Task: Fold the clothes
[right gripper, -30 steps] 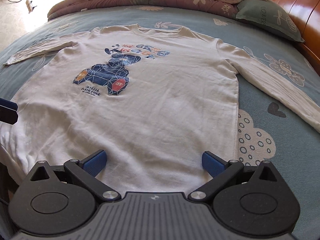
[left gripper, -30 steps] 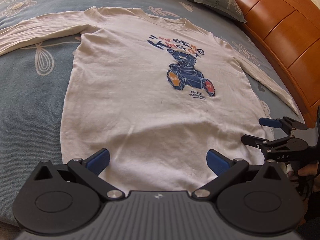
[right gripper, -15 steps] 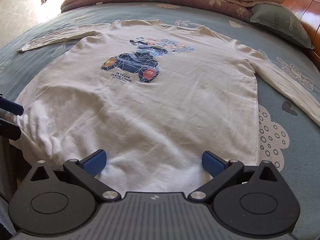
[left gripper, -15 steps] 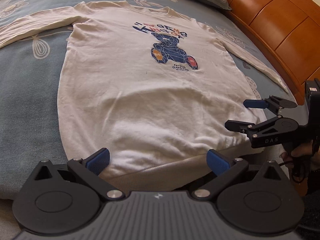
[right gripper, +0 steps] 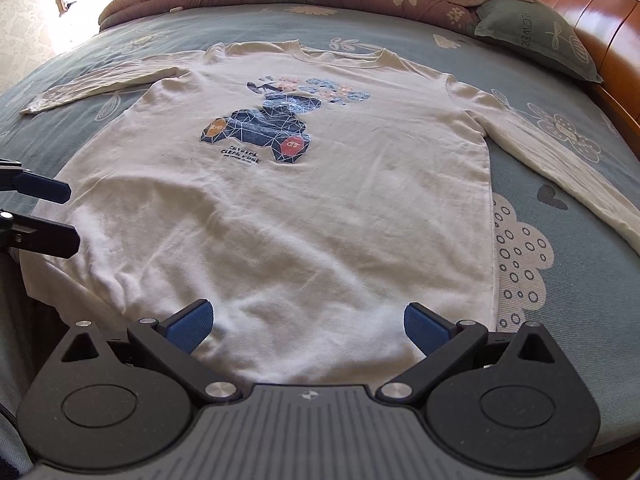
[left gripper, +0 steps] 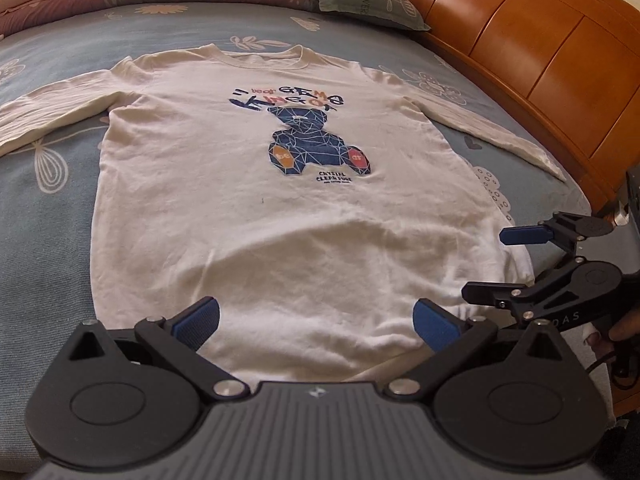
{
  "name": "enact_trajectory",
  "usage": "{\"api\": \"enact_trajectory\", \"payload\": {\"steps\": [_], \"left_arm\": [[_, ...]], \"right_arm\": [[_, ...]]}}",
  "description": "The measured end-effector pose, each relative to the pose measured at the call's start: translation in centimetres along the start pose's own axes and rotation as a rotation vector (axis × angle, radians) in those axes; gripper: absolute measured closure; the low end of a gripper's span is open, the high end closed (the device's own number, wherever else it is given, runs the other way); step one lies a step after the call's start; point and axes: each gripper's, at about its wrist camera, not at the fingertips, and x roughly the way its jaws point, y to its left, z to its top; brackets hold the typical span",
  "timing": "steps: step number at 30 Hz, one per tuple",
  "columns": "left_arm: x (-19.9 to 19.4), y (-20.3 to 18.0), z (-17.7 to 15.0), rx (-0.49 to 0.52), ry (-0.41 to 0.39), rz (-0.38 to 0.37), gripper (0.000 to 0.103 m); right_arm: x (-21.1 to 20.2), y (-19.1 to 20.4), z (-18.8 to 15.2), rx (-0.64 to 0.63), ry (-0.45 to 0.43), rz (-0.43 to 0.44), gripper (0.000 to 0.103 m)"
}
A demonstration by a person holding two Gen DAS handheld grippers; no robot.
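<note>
White long-sleeved cotton shirt (left gripper: 288, 216) with blue bear print (left gripper: 316, 140) lies flat, front up, on blue floral bedsheet (left gripper: 44, 216), sleeves spread toward 9 and 3 o'clock, collar at 12. Left tool (left gripper: 316, 320) is wide open over the hem at 6 o'clock, gripping nothing. Right tool (right gripper: 308, 320) is also spread open above the hem, empty. Green pillow (right gripper: 532, 36) at 1 o'clock beside orange wooden headboard (left gripper: 540, 52).
</note>
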Motion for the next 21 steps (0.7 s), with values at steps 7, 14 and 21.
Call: {"api": "enact_trajectory", "payload": {"steps": [7, 14, 21], "left_arm": [[-0.8, 1.6, -1.7, -0.071, -0.012, -0.034, 0.001], [-1.5, 3.3, 0.3, -0.189, -0.012, 0.015, 0.001], [-2.2, 5.7, 7.2, -0.251, -0.059, 0.061, 0.001]], "right_arm": [[-0.4, -0.8, 1.5, 0.005, -0.045, -0.015, 0.0], [3.1, -1.6, 6.6, -0.004, -0.102, 0.006, 0.0], [7.1, -3.0, 12.4, 0.008, -0.148, 0.033, 0.0]]}}
